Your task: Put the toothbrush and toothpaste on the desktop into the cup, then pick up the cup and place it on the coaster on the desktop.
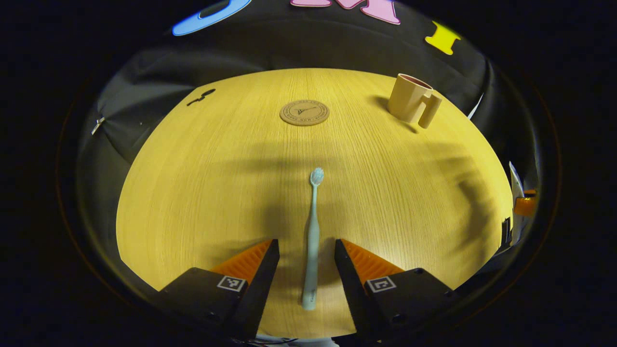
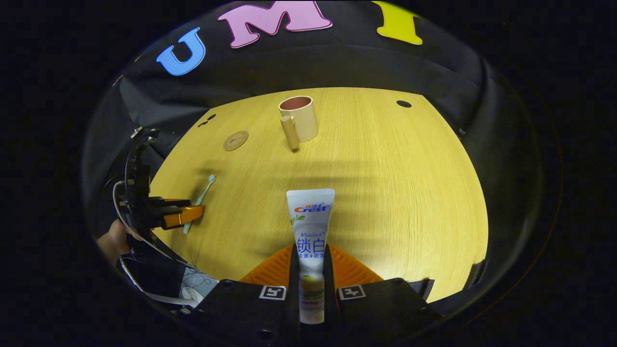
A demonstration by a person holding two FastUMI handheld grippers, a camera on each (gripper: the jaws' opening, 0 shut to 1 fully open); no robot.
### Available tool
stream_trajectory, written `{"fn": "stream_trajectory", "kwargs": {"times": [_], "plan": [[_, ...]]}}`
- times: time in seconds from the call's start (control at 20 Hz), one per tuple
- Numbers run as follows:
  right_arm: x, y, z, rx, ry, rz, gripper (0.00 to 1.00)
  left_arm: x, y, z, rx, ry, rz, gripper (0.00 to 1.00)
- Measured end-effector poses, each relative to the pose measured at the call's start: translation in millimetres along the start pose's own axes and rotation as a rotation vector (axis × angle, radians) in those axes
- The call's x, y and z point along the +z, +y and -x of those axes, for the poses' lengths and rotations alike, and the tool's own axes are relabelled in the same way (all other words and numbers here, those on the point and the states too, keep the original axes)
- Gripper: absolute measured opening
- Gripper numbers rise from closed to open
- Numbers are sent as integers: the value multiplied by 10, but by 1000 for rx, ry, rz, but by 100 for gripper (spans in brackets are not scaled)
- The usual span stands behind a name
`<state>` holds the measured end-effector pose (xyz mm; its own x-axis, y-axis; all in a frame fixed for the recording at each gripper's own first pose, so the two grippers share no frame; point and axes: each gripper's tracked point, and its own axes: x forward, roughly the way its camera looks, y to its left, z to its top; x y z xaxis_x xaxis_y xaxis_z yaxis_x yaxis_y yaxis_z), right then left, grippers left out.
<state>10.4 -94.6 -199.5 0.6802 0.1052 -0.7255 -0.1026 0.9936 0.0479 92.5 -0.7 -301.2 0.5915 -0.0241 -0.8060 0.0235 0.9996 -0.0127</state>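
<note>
A pale toothbrush (image 1: 313,236) lies flat on the wooden desktop (image 1: 193,193), bristles away from me. My left gripper (image 1: 307,248) is open, one finger on each side of the handle, not pressing it. The round cork coaster (image 1: 304,113) sits beyond it, and the beige cup (image 1: 410,99) with a handle stands upright at the far right. In the right gripper view my right gripper (image 2: 311,253) is shut on the white toothpaste tube (image 2: 310,226), which points toward the cup (image 2: 300,118). The coaster (image 2: 235,140), toothbrush (image 2: 200,196) and left gripper (image 2: 181,216) lie to the left.
Black cloth walls surround the desktop (image 2: 395,193) on all sides. A dark round hole (image 2: 404,103) marks the far right of the table, and small dark marks (image 1: 201,97) the far left corner. A hand (image 2: 113,238) holds the left gripper at the table's left edge.
</note>
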Motion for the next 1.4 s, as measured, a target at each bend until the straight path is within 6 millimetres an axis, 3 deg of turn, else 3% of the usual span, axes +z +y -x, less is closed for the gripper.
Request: {"fn": "stream_trajectory", "kwargs": {"times": [0.05, 0.15, 0.2, 0.25, 0.35, 0.4, 0.7, 0.85, 1.1, 1.4], "plan": [[-2, 5, -7, 7, 3, 0, 24, -6, -20, -9, -9, 37, -9, 76], [-12, 50, -9, 33, 7, 2, 24, -7, -52, -11, -26, 101, -44, 64], [-27, 62, -53, 45, 10, 15, 24, 4, -59, -15, -30, 129, -58, 44], [-55, 43, -106, 48, 21, 34, 24, -3, -48, -23, -30, 162, -58, 36], [-107, 53, -173, 70, 46, 53, 24, 1, -43, -19, -21, 217, -49, 33], [-123, 67, -199, 81, 57, 56, 24, 9, -52, -20, -18, 239, -35, 20], [-40, 81, -277, 65, 55, 55, 24, 12, -90, -12, -46, 270, -85, 7], [110, 150, -278, 55, 27, 33, 24, 27, -87, -16, -49, 229, -74, 7], [641, 158, -221, 37, -69, 43, 24, 96, -163, 103, -69, 110, -22, 7], [1610, 296, -159, 64, -265, 91, 24, 284, -316, 397, -115, -43, 53, 6]]}}
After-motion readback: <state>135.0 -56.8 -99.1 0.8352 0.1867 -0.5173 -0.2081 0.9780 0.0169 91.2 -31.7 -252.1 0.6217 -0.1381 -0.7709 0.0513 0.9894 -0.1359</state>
